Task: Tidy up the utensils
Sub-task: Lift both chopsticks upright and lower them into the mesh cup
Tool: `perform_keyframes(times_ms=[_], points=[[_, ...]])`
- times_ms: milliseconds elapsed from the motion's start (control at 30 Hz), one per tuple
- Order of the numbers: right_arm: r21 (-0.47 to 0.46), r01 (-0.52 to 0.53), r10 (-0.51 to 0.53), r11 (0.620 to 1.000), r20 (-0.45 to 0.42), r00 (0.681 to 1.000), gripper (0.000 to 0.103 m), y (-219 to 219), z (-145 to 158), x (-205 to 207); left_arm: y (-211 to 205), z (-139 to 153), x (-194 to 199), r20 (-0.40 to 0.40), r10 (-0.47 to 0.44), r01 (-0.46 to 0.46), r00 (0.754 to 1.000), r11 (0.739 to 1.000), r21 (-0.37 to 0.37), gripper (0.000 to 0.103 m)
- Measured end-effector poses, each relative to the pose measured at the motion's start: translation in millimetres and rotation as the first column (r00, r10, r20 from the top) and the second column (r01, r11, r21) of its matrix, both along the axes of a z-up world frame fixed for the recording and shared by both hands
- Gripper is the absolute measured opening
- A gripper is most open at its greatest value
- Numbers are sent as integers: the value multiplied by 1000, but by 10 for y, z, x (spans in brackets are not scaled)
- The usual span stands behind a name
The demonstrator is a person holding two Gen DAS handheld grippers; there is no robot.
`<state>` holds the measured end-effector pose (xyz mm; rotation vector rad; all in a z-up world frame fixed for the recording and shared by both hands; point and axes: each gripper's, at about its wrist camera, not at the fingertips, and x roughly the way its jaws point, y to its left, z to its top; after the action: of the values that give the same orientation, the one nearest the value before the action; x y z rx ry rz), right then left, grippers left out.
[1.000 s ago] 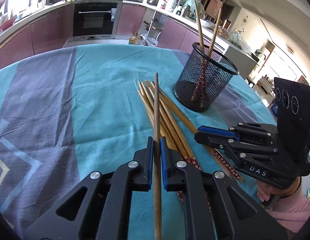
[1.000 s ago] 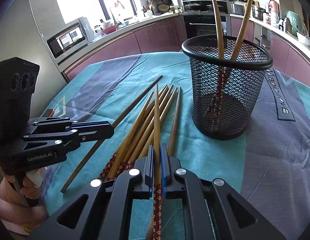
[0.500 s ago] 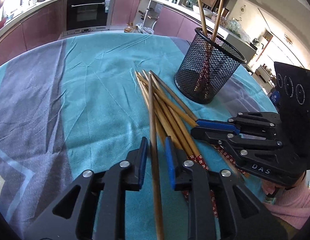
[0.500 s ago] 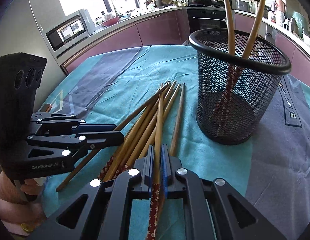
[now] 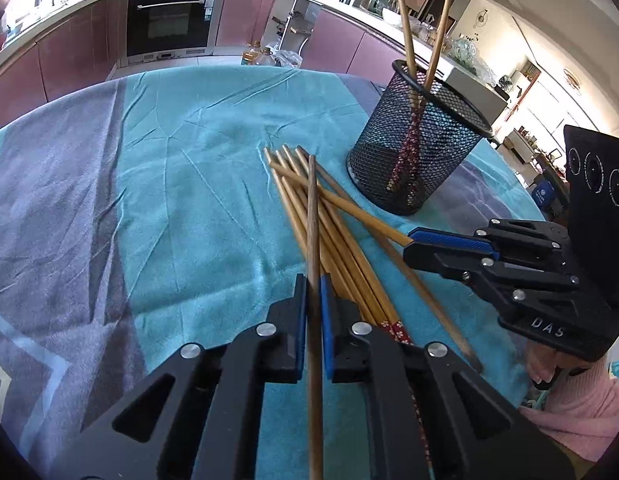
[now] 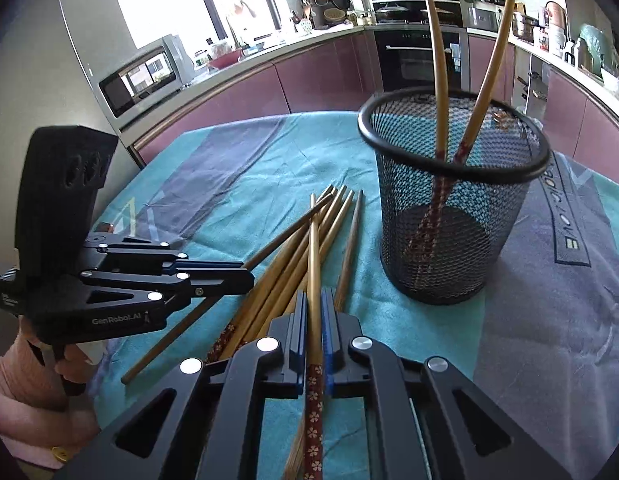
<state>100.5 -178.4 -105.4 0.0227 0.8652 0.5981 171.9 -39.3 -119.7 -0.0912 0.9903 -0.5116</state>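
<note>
A pile of bamboo chopsticks (image 5: 345, 248) lies on the teal cloth beside a black mesh cup (image 5: 413, 160) that holds two chopsticks (image 6: 437, 60) upright. My left gripper (image 5: 313, 280) is shut on a darker brown chopstick (image 5: 312, 208) that points forward over the pile. In the right wrist view the left gripper (image 6: 245, 276) comes in from the left. My right gripper (image 6: 314, 296) is shut on a chopstick with a red flowered end (image 6: 313, 240), its tip toward the mesh cup (image 6: 449, 240). In the left wrist view the right gripper (image 5: 409, 240) reaches in from the right.
The round table wears a teal and grey cloth (image 5: 169, 200). Kitchen counters and an oven (image 5: 169, 20) curve behind it. A person's hand in a pink sleeve (image 5: 569, 400) holds the right gripper at the table's near right edge.
Half a second ago the left jaws stood apart around the brown chopstick; now they are shut on it again. The right gripper kept its grip, with the mesh cup a little nearer.
</note>
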Motion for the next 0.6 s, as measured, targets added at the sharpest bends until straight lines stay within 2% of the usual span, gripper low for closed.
perform_keyframes(times_ms=[133,367,600], points=[[15,-5,4,1000,39,999,6,-46,132,-86,28,135,-59,26,-4,5,1000,1000,-20,7],[39,-14,12,999,59,998,6,-115,249,-154,37,463,-228,91,-33,39,995,997,-61,7],[71,12,-19,997,101,995,6,-257,403,-234,73,763,-347,137,-42,58,990,992,-115,7]])
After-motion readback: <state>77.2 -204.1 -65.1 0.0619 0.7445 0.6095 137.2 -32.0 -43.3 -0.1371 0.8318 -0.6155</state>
